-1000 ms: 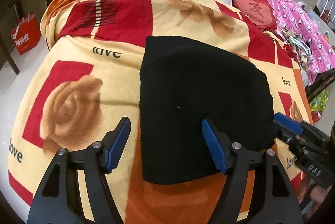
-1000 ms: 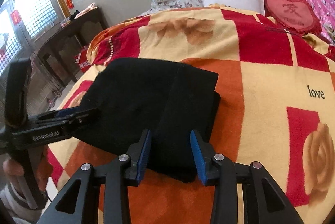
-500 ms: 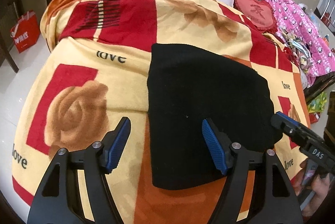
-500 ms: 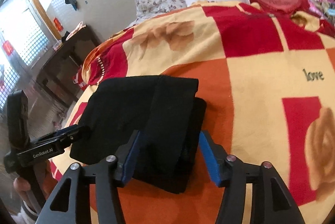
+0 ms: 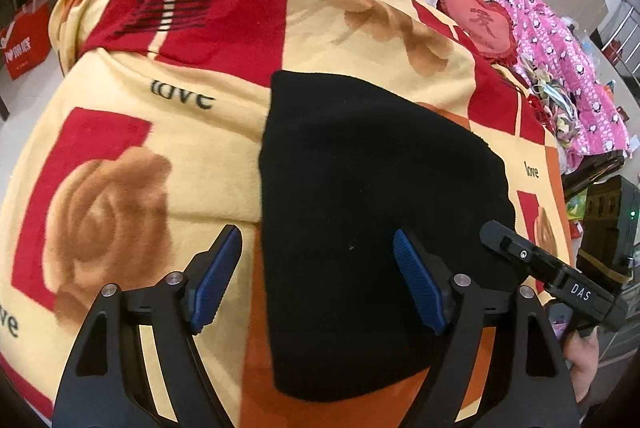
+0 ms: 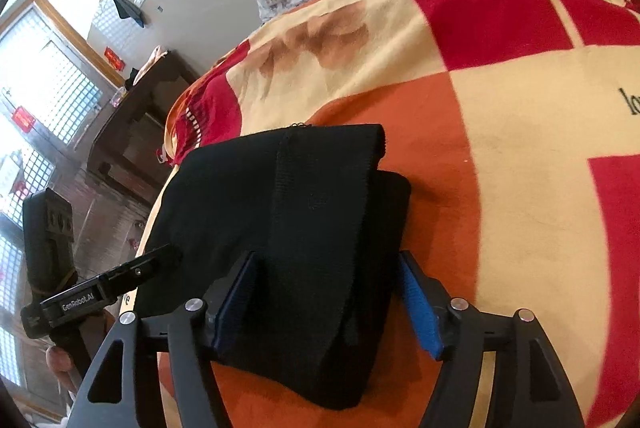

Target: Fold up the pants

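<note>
Since the bed (image 5: 168,132) is spread with a rose-patterned blanket (image 6: 500,116), the folded black pants (image 5: 372,196) are seen lying flat on it as a compact stack near its near edge. The folding is judged nearly done, at the release stage. The left hand-held gripper (image 5: 316,278) is spread wide, its jaws opening over the stack's left edge, nothing pinched. The right hand-held gripper (image 6: 332,302) is opening astride the stack's near end, cloth between its pads but unpressed. Next, withdrawal without snagging the layers is called for.
</note>
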